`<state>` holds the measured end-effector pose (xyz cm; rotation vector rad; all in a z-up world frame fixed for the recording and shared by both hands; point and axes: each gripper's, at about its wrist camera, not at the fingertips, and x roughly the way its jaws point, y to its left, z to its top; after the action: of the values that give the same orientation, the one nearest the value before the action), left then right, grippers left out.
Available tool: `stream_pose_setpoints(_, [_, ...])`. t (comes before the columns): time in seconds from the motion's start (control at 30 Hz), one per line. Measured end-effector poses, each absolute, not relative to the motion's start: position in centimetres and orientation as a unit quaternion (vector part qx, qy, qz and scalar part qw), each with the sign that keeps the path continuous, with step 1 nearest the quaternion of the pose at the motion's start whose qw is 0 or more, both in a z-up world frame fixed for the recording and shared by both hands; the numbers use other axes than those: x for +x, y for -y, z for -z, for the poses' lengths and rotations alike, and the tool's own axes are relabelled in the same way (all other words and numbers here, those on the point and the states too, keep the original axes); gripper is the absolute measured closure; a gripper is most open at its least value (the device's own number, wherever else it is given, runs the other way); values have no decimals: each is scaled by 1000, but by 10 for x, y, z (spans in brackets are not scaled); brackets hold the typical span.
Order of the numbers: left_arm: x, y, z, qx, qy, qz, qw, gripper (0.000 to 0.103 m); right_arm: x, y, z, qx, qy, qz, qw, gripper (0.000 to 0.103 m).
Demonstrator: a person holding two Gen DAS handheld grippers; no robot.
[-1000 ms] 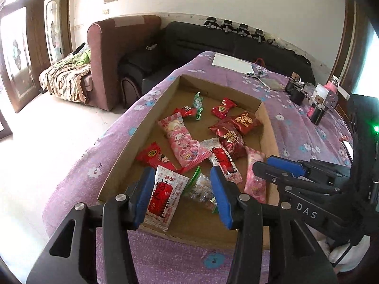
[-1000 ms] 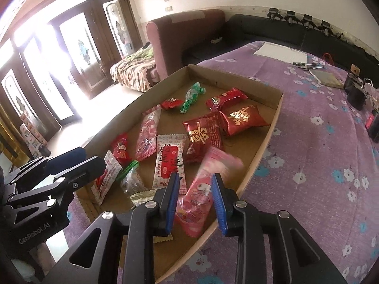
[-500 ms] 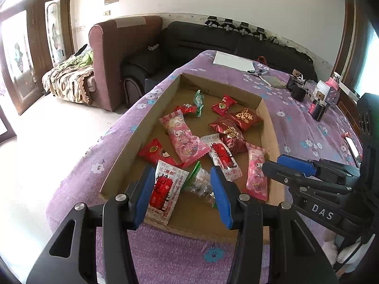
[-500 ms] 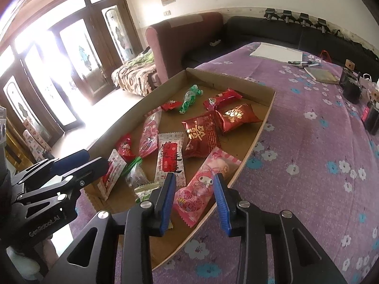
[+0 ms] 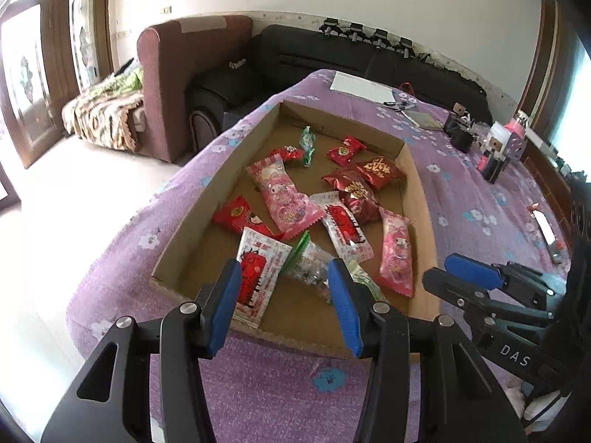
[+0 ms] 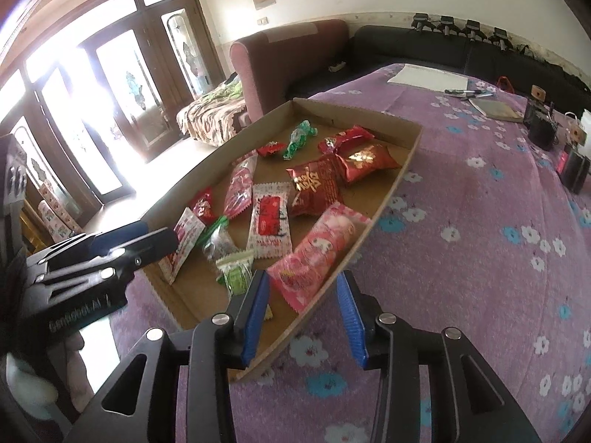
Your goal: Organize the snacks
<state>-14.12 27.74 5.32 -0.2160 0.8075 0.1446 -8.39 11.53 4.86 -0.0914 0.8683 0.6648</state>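
Note:
A shallow cardboard tray [image 5: 421, 203] [image 6: 388, 195] on the purple cloth holds several wrapped snacks. A small pink packet [image 6: 317, 254] [image 5: 396, 254] lies flat along its right wall. My right gripper [image 6: 302, 280] [image 5: 461, 269] hovers just short of that packet's near end. Its jaws are opening and the pads do not touch the packet. My left gripper [image 5: 284, 273] [image 6: 140, 236] hangs open over the tray's near edge, above a white-and-red packet [image 5: 258, 277] and a clear wrapper [image 5: 308, 264]. Farther in lie a large pink packet [image 5: 284, 199] and red foil packs [image 5: 354, 192].
A white paper sheet [image 5: 360, 84], pens and a notebook [image 5: 421, 118] lie at the table's far end. Small dark boxes and bottles [image 5: 491, 155] stand at the right. A black sofa [image 5: 332, 55] and a maroon armchair [image 5: 173, 74] stand beyond the table.
The right gripper let go of the small pink packet, which dropped into the tray by the right wall. The gripper drew back and its jaws widened. The left gripper stayed put.

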Motion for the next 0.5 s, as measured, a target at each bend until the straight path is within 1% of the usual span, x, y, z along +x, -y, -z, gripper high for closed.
stream_pose_setpoints(0.1, [-135,-280,-55,-109,-399,-65,908,56,-84,-97,-53,-39,-400,-299,866,63])
stream_pose_setpoints(0.17, [-127,-278,-57,-102,-406,-61,906,56,-79,-81,-56,-31,-394,-284,874,61])
stream_pose_setpoints(0.23, [-115,-271,-56,-72,-418,-68,903,56,-71,-63,-57,-18,-390,-264,882,58])
stream_pose_setpoints(0.33, [-97,-260,-50,-20,-439,-84,895,56,-57,-37,-55,10,-393,-239,888,58])
stream_pose_setpoints(0.43, [-75,-249,-35,29,-476,-100,873,55,-48,-16,-54,30,-394,-222,891,58])
stream_pose_setpoints(0.5, [-64,-242,-33,55,-480,-112,868,51,-44,-5,-56,33,-391,-215,894,58])
